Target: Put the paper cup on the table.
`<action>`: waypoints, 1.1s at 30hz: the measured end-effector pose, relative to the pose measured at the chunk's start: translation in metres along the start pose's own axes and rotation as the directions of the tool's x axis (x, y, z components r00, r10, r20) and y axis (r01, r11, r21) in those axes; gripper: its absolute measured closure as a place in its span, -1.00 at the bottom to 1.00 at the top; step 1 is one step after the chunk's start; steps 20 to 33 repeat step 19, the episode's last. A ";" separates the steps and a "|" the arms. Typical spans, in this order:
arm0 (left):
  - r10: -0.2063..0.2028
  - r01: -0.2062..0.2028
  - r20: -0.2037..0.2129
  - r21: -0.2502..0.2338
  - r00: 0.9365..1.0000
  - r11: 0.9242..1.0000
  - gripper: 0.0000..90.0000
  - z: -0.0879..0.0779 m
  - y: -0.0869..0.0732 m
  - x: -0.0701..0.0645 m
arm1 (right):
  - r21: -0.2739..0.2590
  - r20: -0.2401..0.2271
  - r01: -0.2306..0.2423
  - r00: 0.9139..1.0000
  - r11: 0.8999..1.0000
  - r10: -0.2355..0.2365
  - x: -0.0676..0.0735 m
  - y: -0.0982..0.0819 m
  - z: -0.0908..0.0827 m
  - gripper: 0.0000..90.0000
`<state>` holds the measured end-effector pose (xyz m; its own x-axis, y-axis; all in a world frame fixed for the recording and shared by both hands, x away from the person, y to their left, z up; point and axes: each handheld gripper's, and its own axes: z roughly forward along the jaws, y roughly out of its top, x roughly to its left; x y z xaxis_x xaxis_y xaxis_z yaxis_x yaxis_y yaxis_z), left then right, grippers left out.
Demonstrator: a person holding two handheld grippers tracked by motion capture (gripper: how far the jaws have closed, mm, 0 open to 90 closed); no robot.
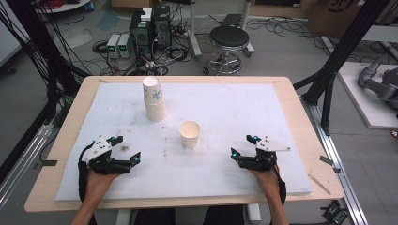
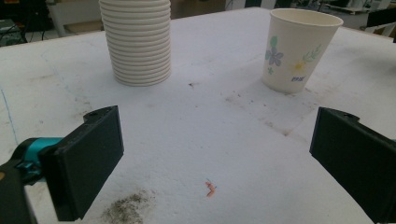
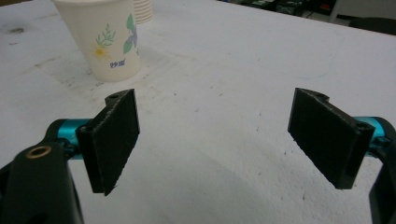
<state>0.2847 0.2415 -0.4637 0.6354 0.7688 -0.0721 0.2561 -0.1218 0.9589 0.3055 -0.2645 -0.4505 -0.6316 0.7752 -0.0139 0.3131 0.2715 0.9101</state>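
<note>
on the white foam sheet point(image 1: 244, 103) that covers the wooden tabletop point(image 1: 307, 136), a single paper cup point(image 1: 189, 134) stands upright, mouth up, near the middle and slightly toward the person's side. its wall bears a printed flower pattern, seen in the left gripper view point(image 2: 297, 49) and the right gripper view point(image 3: 108, 39). behind it and to its left in the high view, a stack of paper cups point(image 1: 153, 99) stands mouth down, well apart from the single cup; its ribbed rims show in the left gripper view point(image 2: 138, 42).

left gripper point(image 1: 126, 149): held in the left hand point(image 1: 99, 180) at the near left of the sheet, fingers point(image 2: 86, 158) spread wide, nothing between them, bare foam beneath. a dark smudge point(image 2: 126, 207) and a small orange fleck point(image 2: 210, 188) lie on the foam just before it.

right gripper point(image 1: 243, 146): held in the right hand point(image 1: 266, 177) at the near right, fingers point(image 3: 114, 140) likewise spread wide and empty. the single cup stands ahead of it and toward its left finger, apart from both.

the cup lies between the two grippers, farther from the person than either, touched by neither.
</note>
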 end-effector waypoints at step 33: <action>-0.002 0.002 0.008 0.002 1.000 1.000 -0.94 0.000 0.000 0.000 | 0.003 -0.018 0.001 1.000 1.000 -0.001 -0.001 0.000 0.000 -0.63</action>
